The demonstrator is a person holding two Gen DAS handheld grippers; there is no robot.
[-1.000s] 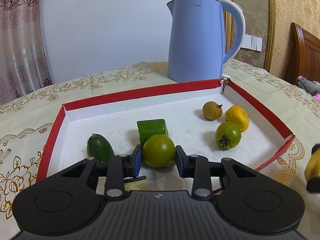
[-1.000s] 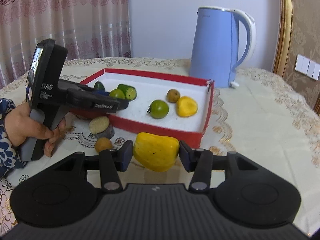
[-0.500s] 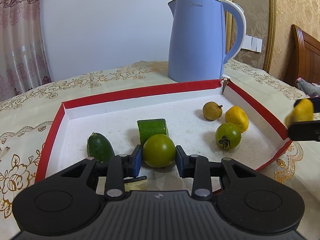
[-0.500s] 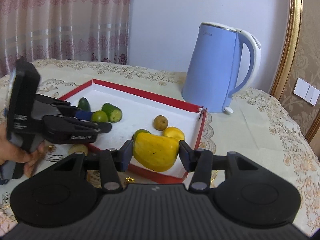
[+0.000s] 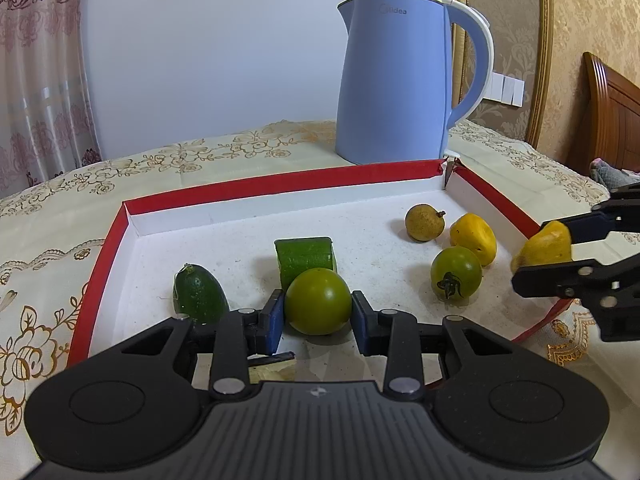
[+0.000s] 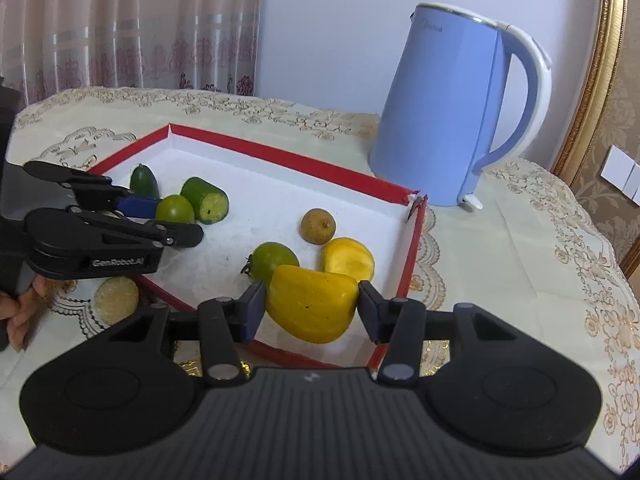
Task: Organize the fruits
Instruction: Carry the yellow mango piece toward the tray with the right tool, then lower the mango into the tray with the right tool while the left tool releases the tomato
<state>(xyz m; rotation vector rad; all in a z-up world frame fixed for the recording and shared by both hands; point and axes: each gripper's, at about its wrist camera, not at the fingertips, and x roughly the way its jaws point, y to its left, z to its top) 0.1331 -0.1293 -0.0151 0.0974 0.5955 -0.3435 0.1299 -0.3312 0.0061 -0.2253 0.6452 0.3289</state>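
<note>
Fruit sorting is midway: the right gripper [image 6: 311,307] is clenched on a yellow fruit piece [image 6: 312,307] and holds it over the near right corner of the red-rimmed tray [image 6: 280,156], beside a green tomato [image 6: 276,258] and another yellow piece [image 6: 349,255]. The left gripper [image 5: 318,316] is clamped on a second green tomato [image 5: 318,300] inside the tray, next to a cucumber chunk [image 5: 306,256] and a small dark green fruit [image 5: 199,292]. To finish this step well, I would lower the yellow piece onto bare tray floor near its yellow match, clear of the tomato and rim, and let go only once it rests. A pale slice [image 6: 116,300] waits on the worktop [image 6: 500,260].
</note>
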